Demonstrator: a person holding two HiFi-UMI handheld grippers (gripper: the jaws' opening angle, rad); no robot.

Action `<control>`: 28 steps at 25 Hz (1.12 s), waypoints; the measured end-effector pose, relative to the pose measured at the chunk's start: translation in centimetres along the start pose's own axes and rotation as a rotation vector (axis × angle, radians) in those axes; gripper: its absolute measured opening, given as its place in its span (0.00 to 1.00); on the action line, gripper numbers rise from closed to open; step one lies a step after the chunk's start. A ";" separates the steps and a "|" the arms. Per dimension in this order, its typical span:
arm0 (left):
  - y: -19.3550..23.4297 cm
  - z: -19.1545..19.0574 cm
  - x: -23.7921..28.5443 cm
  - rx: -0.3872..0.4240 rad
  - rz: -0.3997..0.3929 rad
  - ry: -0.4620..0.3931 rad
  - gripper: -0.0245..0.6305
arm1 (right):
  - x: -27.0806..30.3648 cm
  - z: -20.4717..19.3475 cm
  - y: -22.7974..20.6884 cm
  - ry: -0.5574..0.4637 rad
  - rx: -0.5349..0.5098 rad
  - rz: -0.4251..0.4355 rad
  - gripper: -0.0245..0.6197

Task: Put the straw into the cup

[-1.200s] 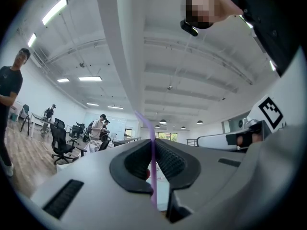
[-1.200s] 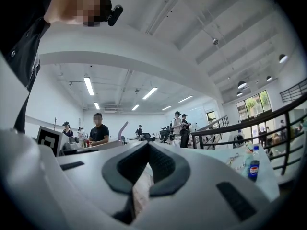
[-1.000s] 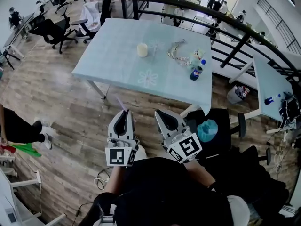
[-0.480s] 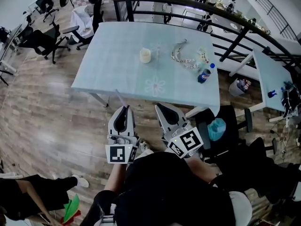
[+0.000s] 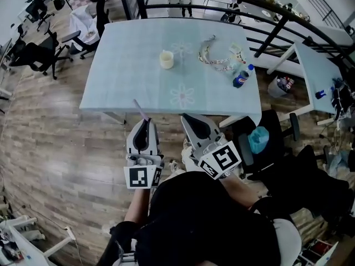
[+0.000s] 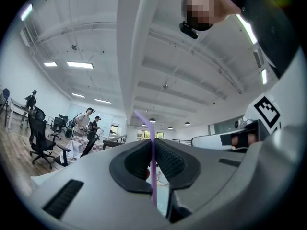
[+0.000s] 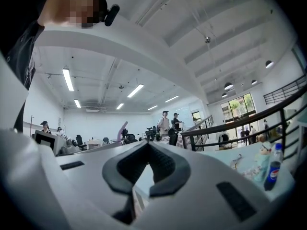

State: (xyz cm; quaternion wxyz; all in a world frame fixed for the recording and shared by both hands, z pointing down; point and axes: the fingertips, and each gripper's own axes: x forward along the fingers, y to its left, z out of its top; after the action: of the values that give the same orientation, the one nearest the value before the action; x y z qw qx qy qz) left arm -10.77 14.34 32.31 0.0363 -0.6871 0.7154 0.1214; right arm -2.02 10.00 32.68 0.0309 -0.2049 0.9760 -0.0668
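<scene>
Left gripper clamps purple straw; bottle label illegible

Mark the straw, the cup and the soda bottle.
straw (image 6: 153,157), left gripper view, middle of its purple shaft.
cup (image 5: 166,59), head view, middle of its pale body.
soda bottle (image 5: 240,80), head view, its blue label below the cap.
</scene>
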 end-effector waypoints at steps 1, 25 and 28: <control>0.3 -0.6 0.3 0.003 0.002 0.020 0.09 | 0.3 -0.1 -0.4 0.002 0.002 -0.004 0.05; 6.6 -5.1 17.8 0.004 -0.009 0.081 0.09 | 13.2 -0.4 -14.0 0.016 0.055 -0.043 0.05; 7.1 -5.0 20.0 0.008 0.000 0.066 0.09 | 14.7 0.2 -15.4 0.009 0.048 -0.028 0.05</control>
State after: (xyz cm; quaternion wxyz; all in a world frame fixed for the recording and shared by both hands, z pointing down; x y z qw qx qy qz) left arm -18.30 -6.08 33.67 0.0153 -0.6905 0.7169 0.0956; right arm -9.33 -9.97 34.17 0.0306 -0.2174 0.9713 -0.0917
